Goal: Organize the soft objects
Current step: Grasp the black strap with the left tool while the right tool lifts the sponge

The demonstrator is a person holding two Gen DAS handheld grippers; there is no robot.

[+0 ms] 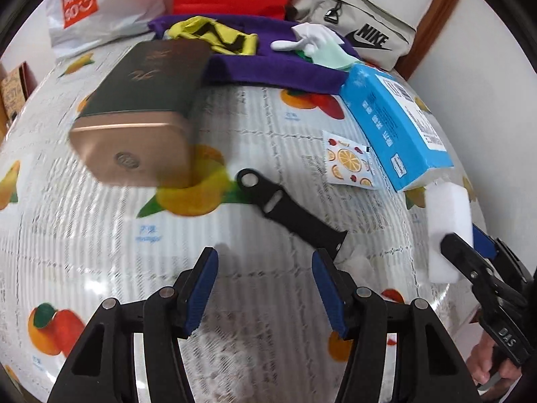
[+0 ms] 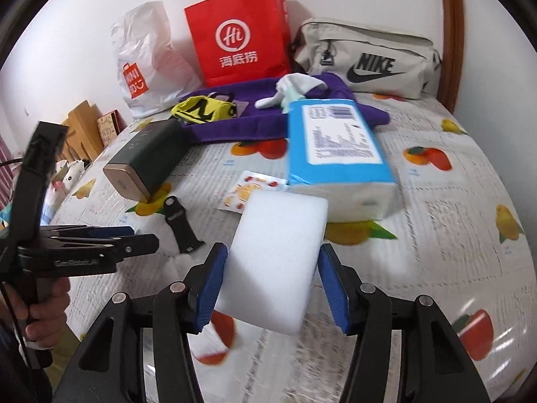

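Note:
My right gripper (image 2: 272, 268) is shut on a white sponge block (image 2: 278, 252) and holds it above the fruit-print tablecloth (image 2: 436, 235); the sponge also shows in the left wrist view (image 1: 448, 231) at the right. My left gripper (image 1: 264, 270) is open and empty, just short of a black watch strap (image 1: 288, 215). A purple cloth (image 1: 268, 67) at the back carries a yellow-black pouch (image 1: 214, 37), white socks (image 1: 302, 40) and a mint cloth (image 1: 332, 55). A blue tissue pack (image 2: 335, 147) lies behind the sponge.
A dark green and gold box (image 1: 141, 114) lies at the left. A fruit-print sachet (image 1: 352, 163) sits beside the tissue pack. A red paper bag (image 2: 238, 33), a white Miniso bag (image 2: 147, 63) and a grey Nike bag (image 2: 369, 57) stand along the back wall.

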